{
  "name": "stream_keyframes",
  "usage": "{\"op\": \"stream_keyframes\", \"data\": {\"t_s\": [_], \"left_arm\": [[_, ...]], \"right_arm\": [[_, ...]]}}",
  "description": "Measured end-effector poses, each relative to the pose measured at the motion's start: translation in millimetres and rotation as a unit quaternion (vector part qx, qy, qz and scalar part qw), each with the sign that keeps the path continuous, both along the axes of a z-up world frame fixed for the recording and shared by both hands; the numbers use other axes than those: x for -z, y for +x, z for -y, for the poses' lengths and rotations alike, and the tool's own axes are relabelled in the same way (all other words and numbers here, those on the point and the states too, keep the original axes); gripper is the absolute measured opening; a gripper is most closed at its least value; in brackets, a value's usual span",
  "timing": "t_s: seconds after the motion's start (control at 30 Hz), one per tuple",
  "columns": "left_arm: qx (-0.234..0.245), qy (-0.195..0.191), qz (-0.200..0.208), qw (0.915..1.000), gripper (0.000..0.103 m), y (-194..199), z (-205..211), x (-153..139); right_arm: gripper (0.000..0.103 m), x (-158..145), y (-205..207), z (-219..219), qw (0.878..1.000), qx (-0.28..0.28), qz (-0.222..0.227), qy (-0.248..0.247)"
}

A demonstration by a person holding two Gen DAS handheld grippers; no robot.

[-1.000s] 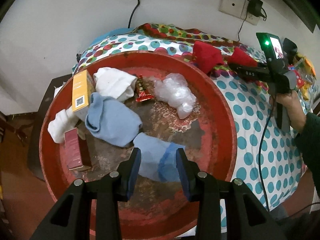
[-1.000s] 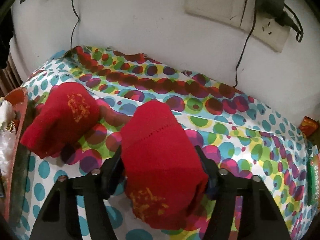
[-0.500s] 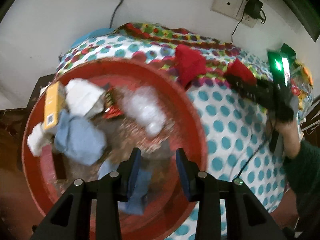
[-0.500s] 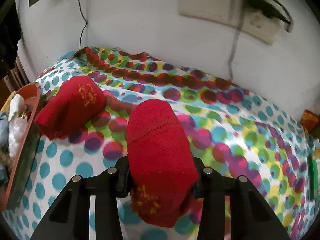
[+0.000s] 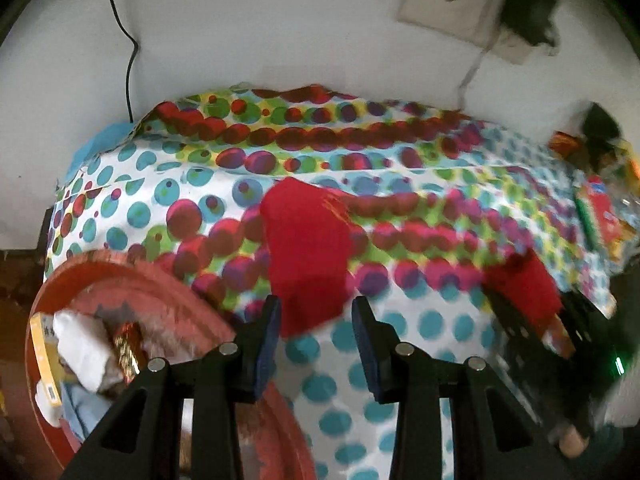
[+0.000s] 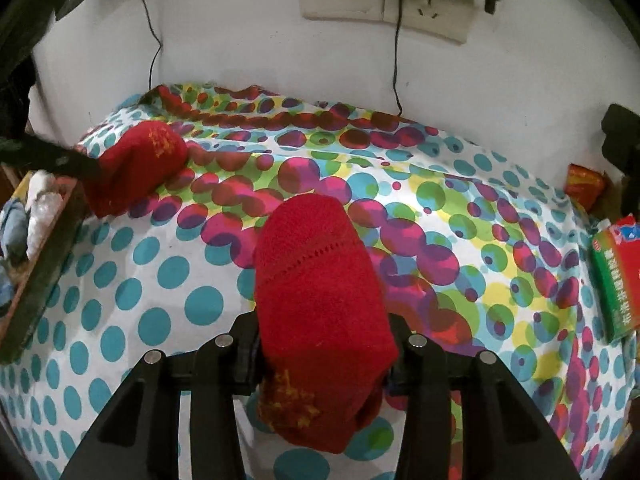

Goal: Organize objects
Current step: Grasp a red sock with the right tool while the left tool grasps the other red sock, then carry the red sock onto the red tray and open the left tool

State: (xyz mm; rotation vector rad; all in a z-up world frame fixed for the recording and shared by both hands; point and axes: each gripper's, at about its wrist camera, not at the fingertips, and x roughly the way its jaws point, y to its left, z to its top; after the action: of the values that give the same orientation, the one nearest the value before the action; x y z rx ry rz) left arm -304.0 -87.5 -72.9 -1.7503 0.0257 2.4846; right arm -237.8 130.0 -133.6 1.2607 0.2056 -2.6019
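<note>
1. Dotted cloth (image 6: 168,272) covers the table.
2. Red tray (image 5: 168,296) sits at its left edge.
3. Right gripper (image 6: 322,354) is clenched on a red sock (image 6: 320,280).
4. Left gripper (image 5: 316,334), fingers spread, hovers at the second red sock (image 5: 308,256) lying on the cloth.
5. Green-red packet (image 6: 614,280): writing unreadable.

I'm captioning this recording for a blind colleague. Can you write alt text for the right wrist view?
The right gripper has its jaws shut on a red sock over a polka-dot cloth. A second red sock lies far left beside a red tray, under a white wall with a socket.
</note>
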Motion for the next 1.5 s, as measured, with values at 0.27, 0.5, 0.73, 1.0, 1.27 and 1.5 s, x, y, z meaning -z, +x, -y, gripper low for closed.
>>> {"op": "stream_keyframes", "data": {"t_s": [0.27, 0.5, 0.73, 1.0, 1.27, 1.5], "left_arm": [[-0.043, -0.006, 0.026, 0.9987, 0.037, -38, 2, 38], [-0.07, 0.033, 0.025, 0.9967, 0.024, -40, 12, 39], [-0.074, 0.041, 0.016, 0.9963, 0.016, -21, 20, 21], [-0.05, 0.047, -0.009, 0.9976, 0.016, 6, 11, -19], [-0.037, 0.055, -0.02, 0.9976, 0.016, 31, 3, -47], [-0.046, 0.044, -0.026, 0.9976, 0.016, 53, 20, -66]], "right_arm": [[0.045, 1, -1, -4, 1.0, -0.005, 0.005, -0.014], [0.047, 0, -1, -3, 1.0, -0.007, 0.004, -0.012], [0.049, 1, -1, -2, 1.0, -0.006, 0.004, -0.012], [0.048, 2, -1, -2, 1.0, -0.007, 0.004, -0.011], [0.048, 3, -1, -1, 1.0, -0.007, 0.004, -0.012], [0.049, 3, -1, -2, 1.0, -0.008, 0.004, -0.011]]}}
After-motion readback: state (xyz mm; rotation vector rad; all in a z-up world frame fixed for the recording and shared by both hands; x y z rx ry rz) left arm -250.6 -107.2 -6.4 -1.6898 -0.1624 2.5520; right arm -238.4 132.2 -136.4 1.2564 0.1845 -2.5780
